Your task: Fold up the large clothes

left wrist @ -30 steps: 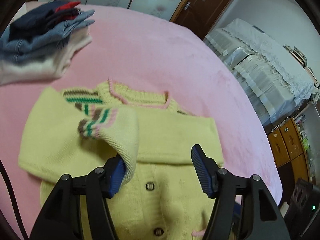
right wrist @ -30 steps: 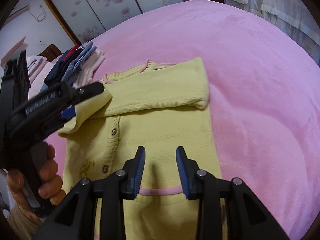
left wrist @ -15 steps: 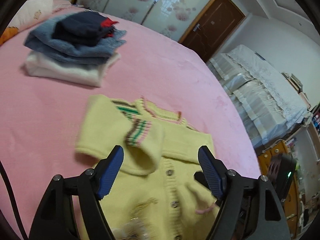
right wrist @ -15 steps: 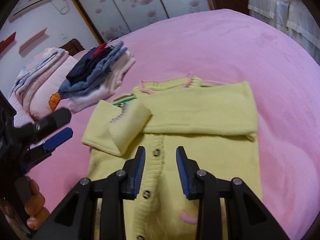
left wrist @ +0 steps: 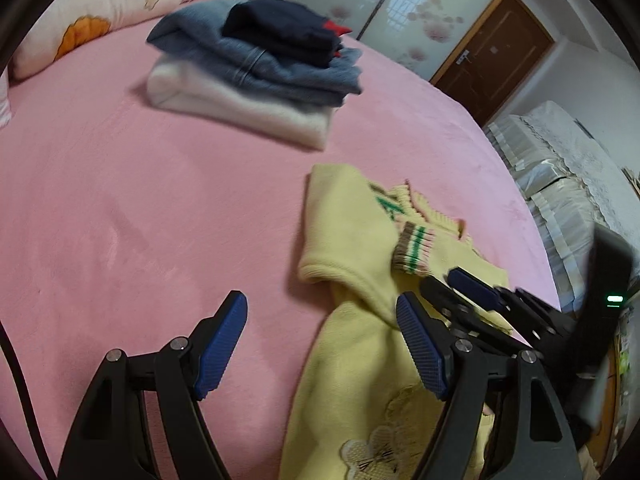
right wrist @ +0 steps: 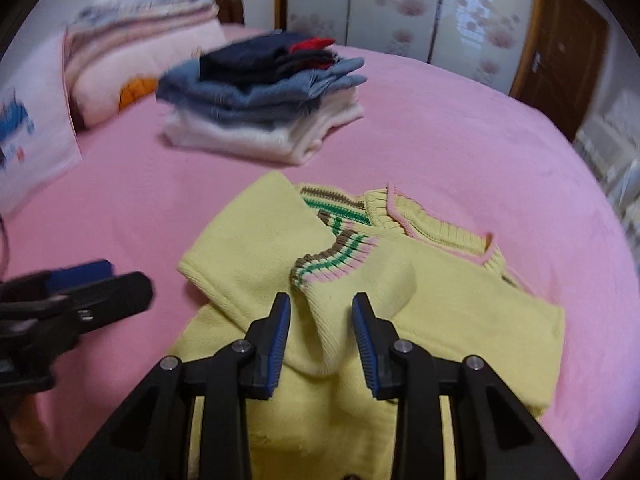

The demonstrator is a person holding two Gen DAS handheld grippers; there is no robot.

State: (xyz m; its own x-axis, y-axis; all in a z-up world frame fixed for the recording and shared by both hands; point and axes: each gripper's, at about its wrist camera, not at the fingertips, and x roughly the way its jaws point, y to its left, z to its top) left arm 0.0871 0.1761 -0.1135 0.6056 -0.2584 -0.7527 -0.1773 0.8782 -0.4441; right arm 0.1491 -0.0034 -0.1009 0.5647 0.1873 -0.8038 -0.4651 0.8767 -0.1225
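Left hand-held gripper (left wrist: 320, 354) has released the sleeve, now spread empty beside the cardigan (right wrist: 400, 300).
Right hand-held gripper (right wrist: 320, 334) hovers part-open, empty; soft, floppy knit, best pinched at the hem.

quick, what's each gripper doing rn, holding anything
left gripper: open, nothing between its pads, over the pink bedspread.
right gripper: open, narrower gap, empty, above the yellow cardigan.
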